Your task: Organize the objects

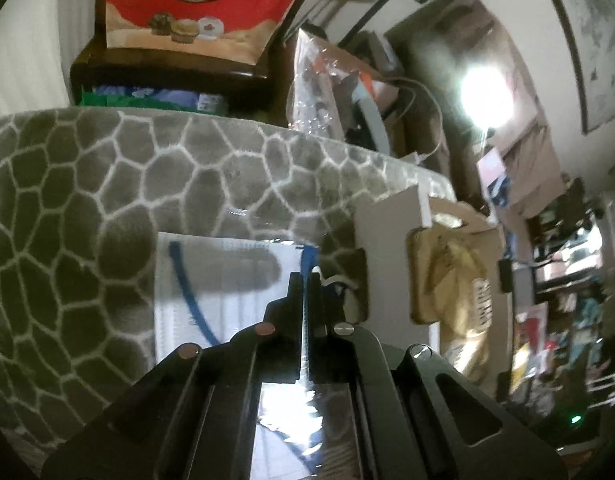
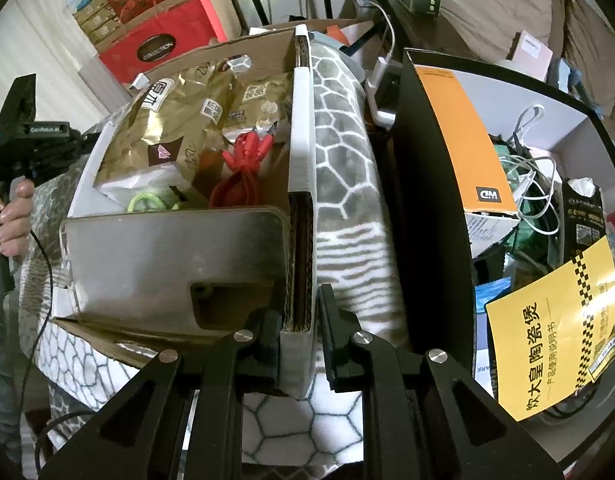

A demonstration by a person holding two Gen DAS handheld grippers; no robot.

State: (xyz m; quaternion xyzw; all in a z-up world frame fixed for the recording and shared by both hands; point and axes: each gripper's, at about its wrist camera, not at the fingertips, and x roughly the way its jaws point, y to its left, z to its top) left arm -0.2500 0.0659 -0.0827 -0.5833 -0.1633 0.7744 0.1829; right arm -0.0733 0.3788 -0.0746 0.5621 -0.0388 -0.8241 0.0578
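Left gripper (image 1: 305,280) clamped on clear packet (image 1: 227,280), beside cardboard box (image 2: 299,184). Right gripper (image 2: 297,320) pinching box wall. Packet best lifted clear over wall, box kept steadied.

The blanket (image 1: 107,184) was plush, matt cloth with a grey cobble pattern. A clear, glossy plastic bag (image 1: 227,288) lay on it, catching glare. The left tongs (image 1: 304,280) were matt black plastic with shiny metal screws. The cardboard box (image 2: 301,168) showed a corrugated paper edge under a smooth white face. Inside, gold foil packets (image 2: 179,120) looked crinkled and glossy beside a rubbery red cable (image 2: 243,164). The yellow booklet (image 2: 547,320) was smooth paper.
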